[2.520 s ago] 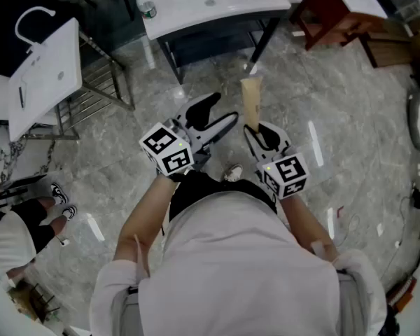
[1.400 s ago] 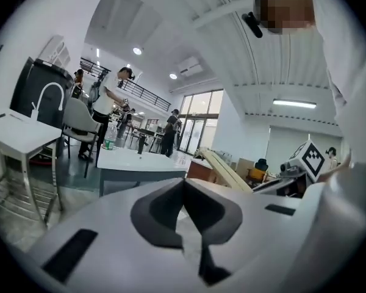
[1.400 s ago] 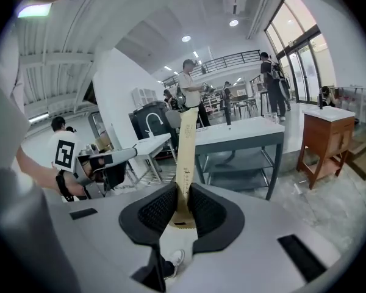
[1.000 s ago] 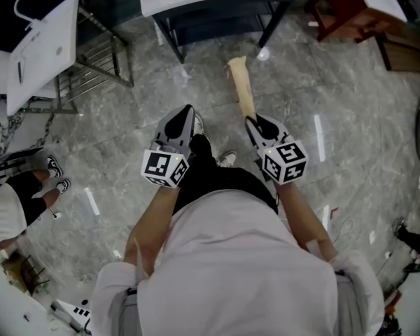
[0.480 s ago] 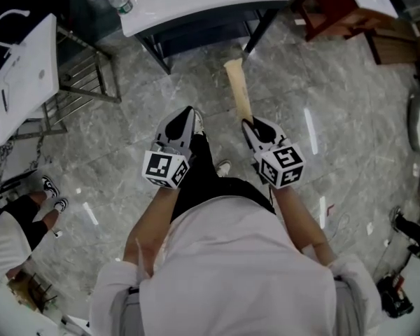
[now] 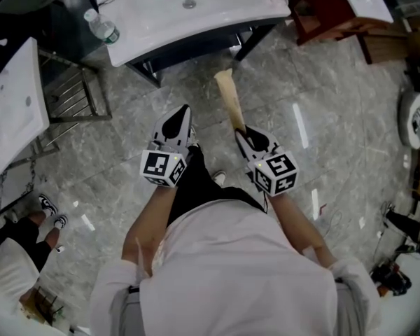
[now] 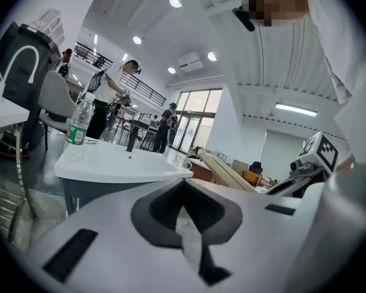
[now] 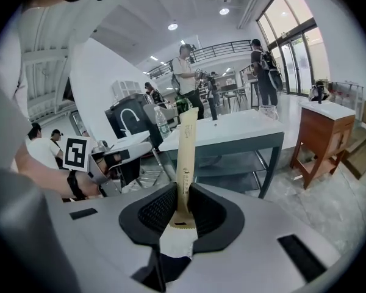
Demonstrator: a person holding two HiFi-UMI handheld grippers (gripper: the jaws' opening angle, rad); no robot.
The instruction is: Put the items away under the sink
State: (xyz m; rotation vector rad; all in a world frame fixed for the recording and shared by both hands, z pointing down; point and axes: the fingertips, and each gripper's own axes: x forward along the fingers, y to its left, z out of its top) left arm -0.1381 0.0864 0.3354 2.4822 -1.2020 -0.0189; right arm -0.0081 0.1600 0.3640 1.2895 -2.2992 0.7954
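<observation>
The right gripper [image 6: 242, 133] clamps a long flat tan paper packet [image 6: 227, 95] at mid-frame, short of the white sink basin [image 6: 161, 19] at top. The left gripper [image 6: 182, 112] is closed and empty; stowing underneath is not yet done.

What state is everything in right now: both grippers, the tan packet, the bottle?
left gripper: shut, nothing in it.
right gripper: shut on the packet.
packet: gripped at one end, the rest sticking out ahead of the jaws, off the floor.
bottle: upright on the sink top.
</observation>
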